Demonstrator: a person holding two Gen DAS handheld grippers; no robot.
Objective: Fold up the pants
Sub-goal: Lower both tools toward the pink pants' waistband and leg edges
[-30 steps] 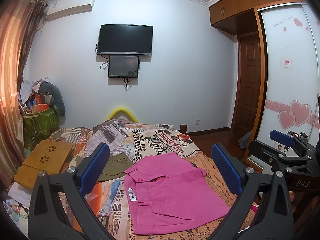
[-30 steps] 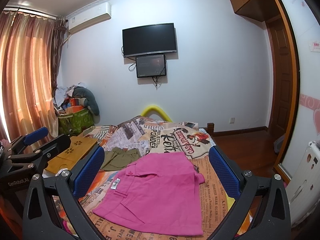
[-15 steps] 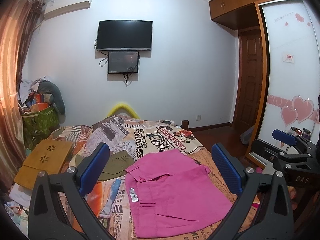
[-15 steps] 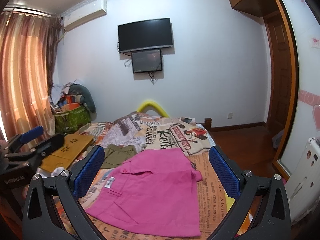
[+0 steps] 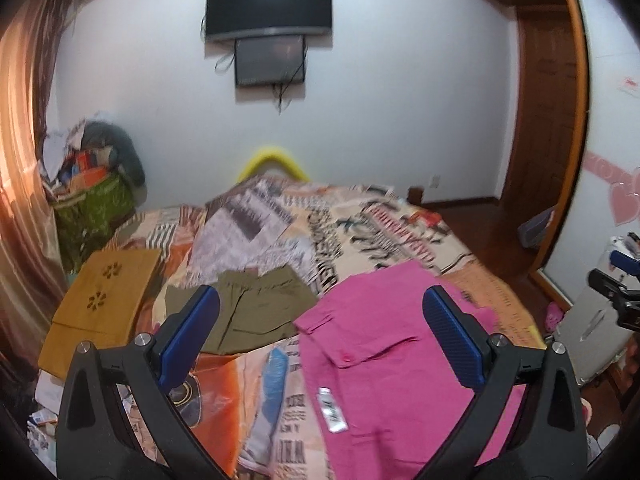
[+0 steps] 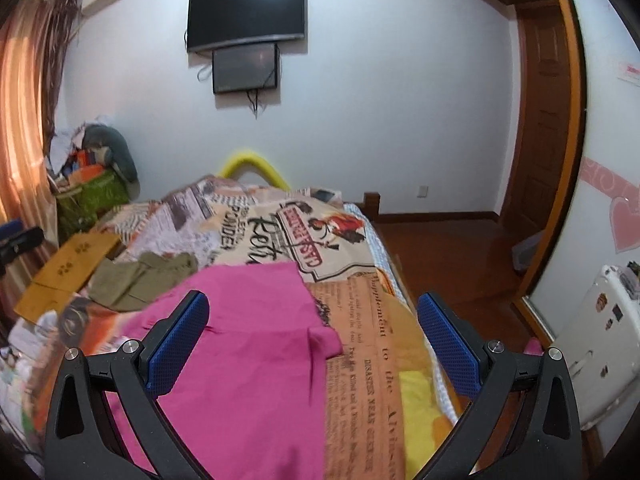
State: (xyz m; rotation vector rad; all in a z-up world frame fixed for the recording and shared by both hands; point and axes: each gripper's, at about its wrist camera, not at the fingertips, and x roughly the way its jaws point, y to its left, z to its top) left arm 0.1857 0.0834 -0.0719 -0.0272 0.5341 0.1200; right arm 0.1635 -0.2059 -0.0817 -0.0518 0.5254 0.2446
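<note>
Both tools, the left tool (image 5: 320, 336) and right tool (image 6: 312, 340), jaws apart and empty, were brought lower toward the pink pants (image 5: 400, 344) on the bed (image 6: 368, 320), suggesting a first grasp was near.

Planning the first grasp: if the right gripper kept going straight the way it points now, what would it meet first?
Most likely the pink pants lying on the bed: the open right gripper frames their right edge. Depth is unclear.

The left gripper (image 5: 320, 338) and the right gripper (image 6: 314, 344) both point toward twelve o'clock with jaws spread wide and nothing between their blue pads (image 5: 188, 340), each held level.
</note>
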